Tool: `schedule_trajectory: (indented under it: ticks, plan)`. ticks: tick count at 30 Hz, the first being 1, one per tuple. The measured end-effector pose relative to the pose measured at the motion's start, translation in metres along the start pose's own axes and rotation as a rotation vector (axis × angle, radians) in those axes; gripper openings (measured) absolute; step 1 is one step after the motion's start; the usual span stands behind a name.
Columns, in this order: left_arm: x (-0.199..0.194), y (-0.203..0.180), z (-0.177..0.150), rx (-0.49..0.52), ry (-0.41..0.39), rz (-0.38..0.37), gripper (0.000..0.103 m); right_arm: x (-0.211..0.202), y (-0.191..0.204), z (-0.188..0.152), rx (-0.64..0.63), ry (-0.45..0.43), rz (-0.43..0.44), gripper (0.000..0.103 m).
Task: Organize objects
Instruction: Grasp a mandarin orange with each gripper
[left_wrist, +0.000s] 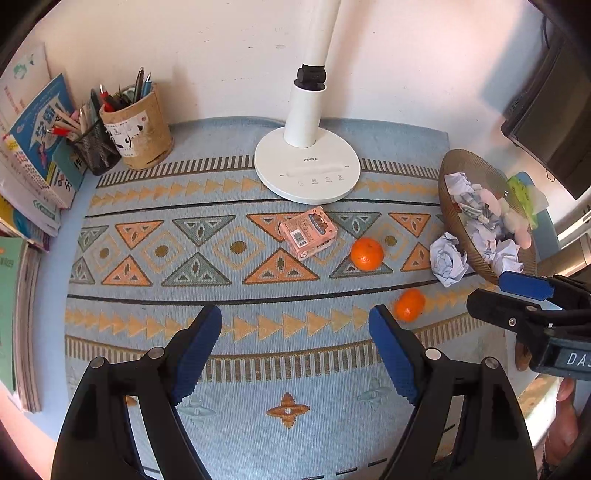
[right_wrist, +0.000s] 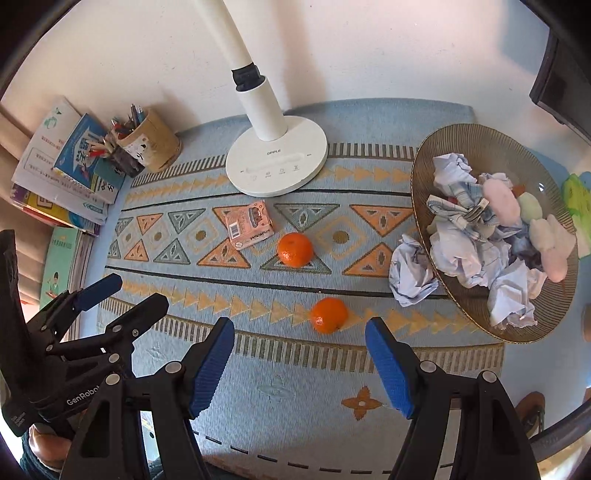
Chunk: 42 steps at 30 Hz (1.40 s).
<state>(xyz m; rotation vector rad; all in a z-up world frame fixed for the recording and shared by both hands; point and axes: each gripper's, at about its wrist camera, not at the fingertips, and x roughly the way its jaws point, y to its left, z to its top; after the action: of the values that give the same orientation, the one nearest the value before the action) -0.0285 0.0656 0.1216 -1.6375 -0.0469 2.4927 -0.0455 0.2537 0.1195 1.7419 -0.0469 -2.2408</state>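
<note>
Two oranges lie on the patterned mat (left_wrist: 155, 295): one (left_wrist: 366, 253) mid-mat, the other (left_wrist: 409, 305) nearer me. A pink box (left_wrist: 308, 233) with a barcode lies in front of the lamp base. A crumpled paper ball (left_wrist: 447, 263) rests against the brown bowl (left_wrist: 454, 221), which holds more crumpled paper and pale items. My left gripper (left_wrist: 295, 350) hovers open over bare mat, nothing between its blue pads. My right gripper (right_wrist: 300, 363) is open too, just short of the nearer orange (right_wrist: 328, 315). Each gripper shows at the other view's edge.
A white lamp (left_wrist: 307, 170) stands at the back centre. Two pen holders (left_wrist: 136, 125) and stacked books (left_wrist: 33, 155) fill the back left. A dark monitor (left_wrist: 550, 122) is at the right. A hand (left_wrist: 563, 424) holds the right gripper.
</note>
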Motion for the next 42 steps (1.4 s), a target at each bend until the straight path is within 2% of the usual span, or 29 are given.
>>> schedule_trajectory:
  ticks: [7,13,17,19,24,27,30,31,32,34,36,38,39,40,42]
  plan:
    - [0.014,0.006,0.014,0.041,0.020,-0.013,0.081,0.013,-0.032,0.003,0.132,0.024,-0.006,0.072]
    - [0.050,0.005,0.031,0.128,0.099,-0.047,0.081,0.042,-0.066,-0.014,0.255,0.102,-0.003,0.072]
    - [0.076,-0.006,0.045,0.183,0.157,-0.165,0.081,0.069,-0.064,-0.021,0.240,0.159,0.010,0.072]
    - [0.092,-0.018,0.049,0.232,0.173,-0.201,0.081,0.084,-0.059,-0.024,0.227,0.185,0.024,0.072]
    - [0.124,-0.053,0.052,0.407,0.205,-0.192,0.081,0.102,-0.048,-0.015,0.189,0.177,0.006,0.072]
    - [0.132,-0.070,0.049,0.511,0.186,-0.174,0.079,0.108,-0.043,-0.008,0.156,0.173,-0.009,0.072]
    - [0.137,-0.079,0.047,0.560,0.162,-0.168,0.076,0.118,-0.038,-0.004,0.130,0.190,-0.005,0.072]
    - [0.138,-0.082,0.047,0.571,0.159,-0.170,0.075,0.121,-0.037,-0.003,0.123,0.194,0.001,0.070]
    - [0.138,-0.084,0.048,0.576,0.155,-0.172,0.075,0.123,-0.035,-0.002,0.112,0.197,0.006,0.065]
    - [0.138,-0.089,0.051,0.577,0.155,-0.197,0.070,0.126,-0.030,0.001,0.078,0.202,-0.014,0.062]
    - [0.139,-0.093,0.052,0.580,0.154,-0.210,0.070,0.127,-0.026,0.004,0.039,0.196,-0.035,0.053]
    - [0.140,-0.099,0.050,0.600,0.150,-0.204,0.061,0.127,-0.023,0.005,0.009,0.193,-0.065,0.043]
    - [0.143,-0.101,0.048,0.606,0.170,-0.205,0.050,0.127,-0.022,0.005,-0.005,0.195,-0.075,0.041]
    - [0.146,-0.102,0.045,0.605,0.194,-0.204,0.044,0.127,-0.022,0.004,-0.014,0.197,-0.075,0.038]
    - [0.149,-0.101,0.040,0.587,0.210,-0.205,0.044,0.123,-0.023,0.003,-0.019,0.190,-0.073,0.037]
